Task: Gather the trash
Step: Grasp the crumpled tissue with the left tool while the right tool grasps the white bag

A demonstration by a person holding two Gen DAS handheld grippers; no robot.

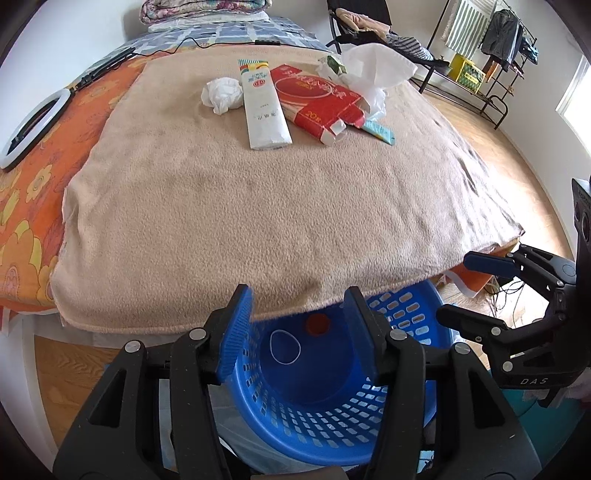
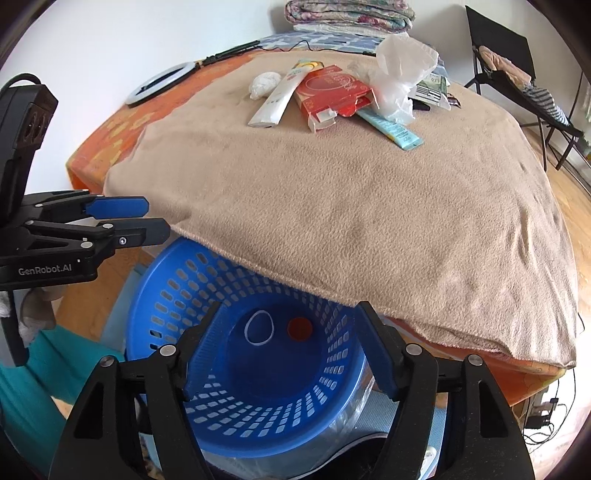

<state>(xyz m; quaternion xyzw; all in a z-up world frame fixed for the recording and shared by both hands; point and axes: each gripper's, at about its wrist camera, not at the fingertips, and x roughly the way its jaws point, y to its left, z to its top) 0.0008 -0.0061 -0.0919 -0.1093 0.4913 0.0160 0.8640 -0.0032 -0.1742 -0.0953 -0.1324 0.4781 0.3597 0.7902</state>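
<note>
Trash lies at the far end of a tan blanket (image 1: 258, 206): a crumpled white tissue (image 1: 221, 94), a white tube box (image 1: 264, 107), a red carton (image 1: 319, 98), a teal tube (image 1: 378, 129) and a white plastic bag (image 1: 373, 70). The same pile shows in the right wrist view, with the red carton (image 2: 332, 92). A blue slotted basket (image 1: 332, 417) stands on the floor below the bed's near edge. It holds a white ring and a red cap. My left gripper (image 1: 299, 325) is open and empty above the basket. My right gripper (image 2: 288, 343) is open and empty above the basket (image 2: 236, 432).
A ring light (image 1: 31, 125) lies on the orange sheet at left. Folded quilts (image 2: 347, 13) sit at the bed's far end. A black chair (image 2: 509, 62) and a clothes rack (image 1: 495, 48) stand on the wooden floor at right. Cables lie under the bed's right corner.
</note>
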